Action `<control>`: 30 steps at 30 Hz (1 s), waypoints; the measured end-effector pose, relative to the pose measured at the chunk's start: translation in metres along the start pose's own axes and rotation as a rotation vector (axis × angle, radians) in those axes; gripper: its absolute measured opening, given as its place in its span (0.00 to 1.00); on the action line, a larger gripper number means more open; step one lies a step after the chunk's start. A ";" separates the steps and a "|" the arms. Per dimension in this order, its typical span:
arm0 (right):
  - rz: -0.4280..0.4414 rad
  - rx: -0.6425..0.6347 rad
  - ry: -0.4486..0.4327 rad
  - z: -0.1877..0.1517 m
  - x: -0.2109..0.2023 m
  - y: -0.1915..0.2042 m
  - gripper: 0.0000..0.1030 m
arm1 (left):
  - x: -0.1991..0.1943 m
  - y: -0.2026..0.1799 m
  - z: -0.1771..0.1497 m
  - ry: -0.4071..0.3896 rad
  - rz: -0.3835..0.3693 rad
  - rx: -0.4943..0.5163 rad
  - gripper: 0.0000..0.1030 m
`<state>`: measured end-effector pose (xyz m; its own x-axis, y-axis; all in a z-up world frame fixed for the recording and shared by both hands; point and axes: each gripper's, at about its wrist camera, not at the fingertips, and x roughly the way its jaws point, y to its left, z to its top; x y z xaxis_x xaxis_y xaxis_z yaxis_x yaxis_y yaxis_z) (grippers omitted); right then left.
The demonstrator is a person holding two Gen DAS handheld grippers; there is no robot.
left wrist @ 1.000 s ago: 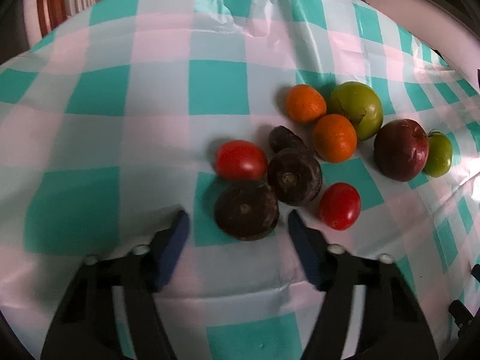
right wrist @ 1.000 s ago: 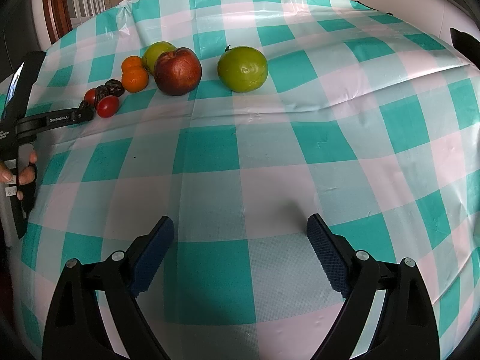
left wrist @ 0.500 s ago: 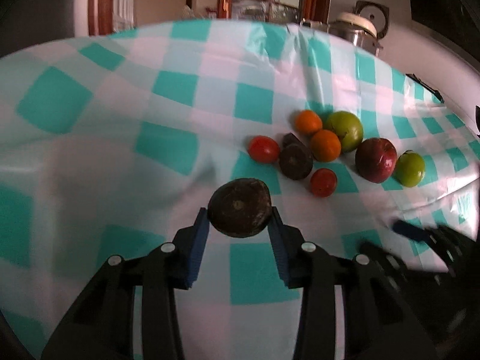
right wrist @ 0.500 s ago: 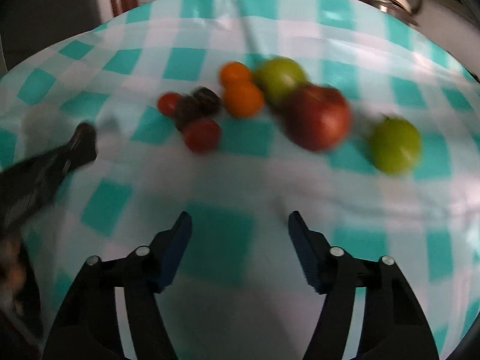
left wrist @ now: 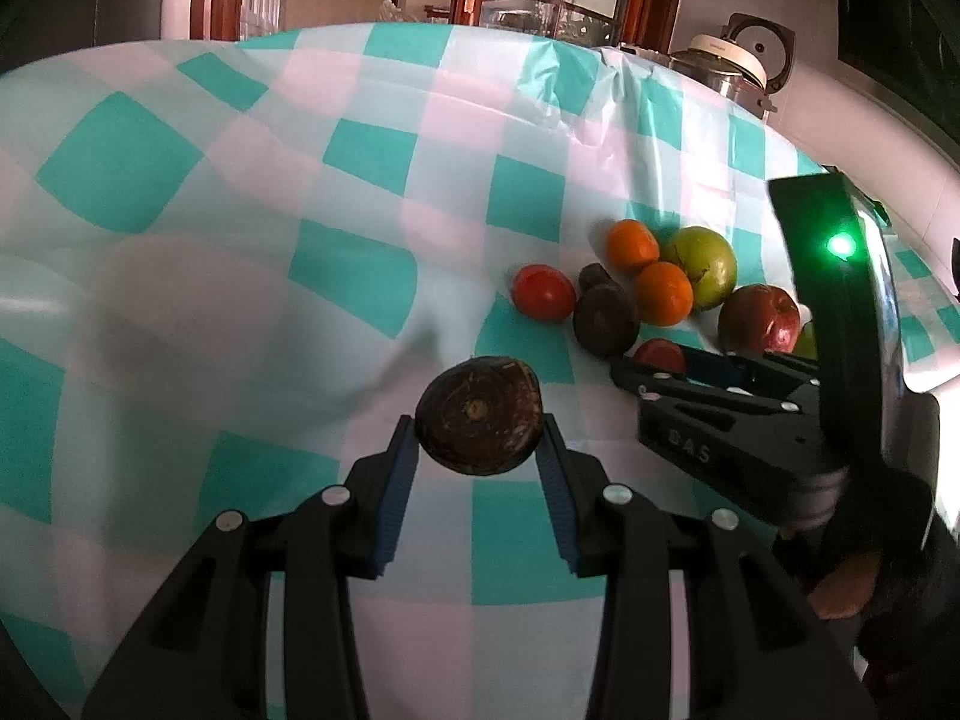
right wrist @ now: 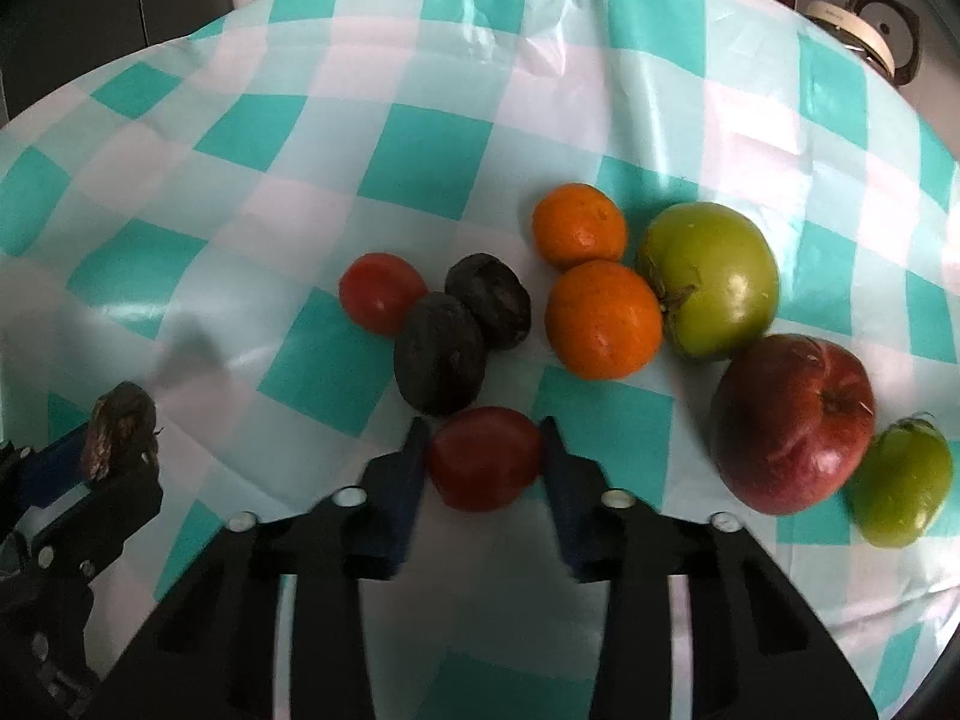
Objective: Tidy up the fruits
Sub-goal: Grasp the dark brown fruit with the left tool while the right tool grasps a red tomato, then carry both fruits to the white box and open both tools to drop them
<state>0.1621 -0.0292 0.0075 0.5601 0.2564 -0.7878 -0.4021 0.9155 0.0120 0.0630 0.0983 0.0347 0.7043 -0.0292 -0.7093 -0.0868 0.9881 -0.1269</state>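
Observation:
My left gripper is shut on a dark brown round fruit, held above the checked cloth and apart from the pile; it also shows at the left of the right wrist view. My right gripper has its pads against both sides of a red tomato at the near edge of the pile. Behind it lie two dark fruits, another red tomato, two oranges, a big green fruit, a red apple and a small green fruit.
The table carries a teal, white and pink checked plastic cloth with creases at the far edge. A rice cooker stands beyond the far right corner. Wooden door frames are behind the table.
My left gripper closed on the dark fruit and pulled it up and away from the pile. My right gripper swung left to the pile and closed around the near red tomato.

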 end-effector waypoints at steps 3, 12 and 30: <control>0.013 0.031 -0.026 -0.012 -0.013 0.001 0.35 | 0.002 -0.003 -0.001 0.004 -0.006 0.007 0.39; 0.015 0.160 -0.087 -0.060 -0.060 -0.009 0.35 | 0.015 -0.007 -0.005 0.035 -0.028 0.014 0.40; -0.073 0.296 -0.163 -0.227 -0.220 -0.058 0.35 | -0.051 -0.084 -0.081 0.029 -0.162 0.167 0.40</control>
<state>-0.1023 -0.2090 0.0403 0.6977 0.2114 -0.6845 -0.1429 0.9773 0.1562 -0.0229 0.0047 0.0249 0.6790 -0.1918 -0.7086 0.1455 0.9813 -0.1261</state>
